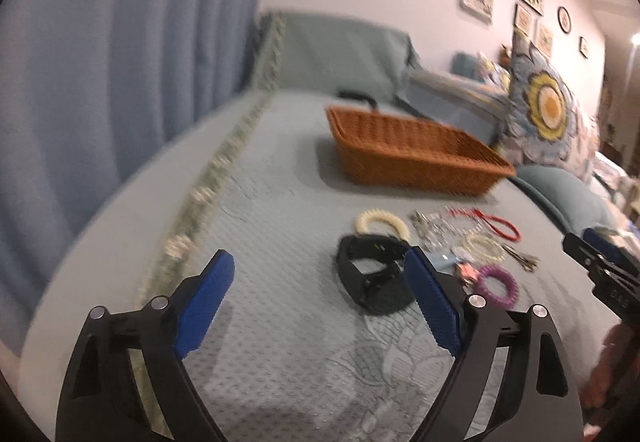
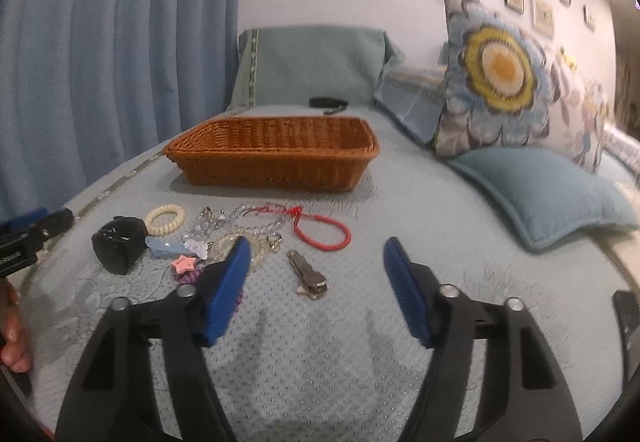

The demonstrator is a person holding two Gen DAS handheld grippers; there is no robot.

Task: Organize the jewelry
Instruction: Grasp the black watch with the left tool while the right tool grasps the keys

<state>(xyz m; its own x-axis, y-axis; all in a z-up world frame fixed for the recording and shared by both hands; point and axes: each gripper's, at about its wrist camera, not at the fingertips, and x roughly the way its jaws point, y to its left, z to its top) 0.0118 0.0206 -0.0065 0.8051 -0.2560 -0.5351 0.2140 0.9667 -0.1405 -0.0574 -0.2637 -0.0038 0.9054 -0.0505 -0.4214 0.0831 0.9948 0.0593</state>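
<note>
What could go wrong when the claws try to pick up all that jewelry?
The necklaces and red cord bracelet lie tangled together, so lifting one may drag others along. The left claw is wide open near the black watch and might knock it away. The basket sits farther back, so small pieces could drop on the way.

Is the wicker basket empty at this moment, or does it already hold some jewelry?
Cannot tell: both views see the wicker basket from low down, so its wall hides the floor. Nothing shows above its rim.
</note>
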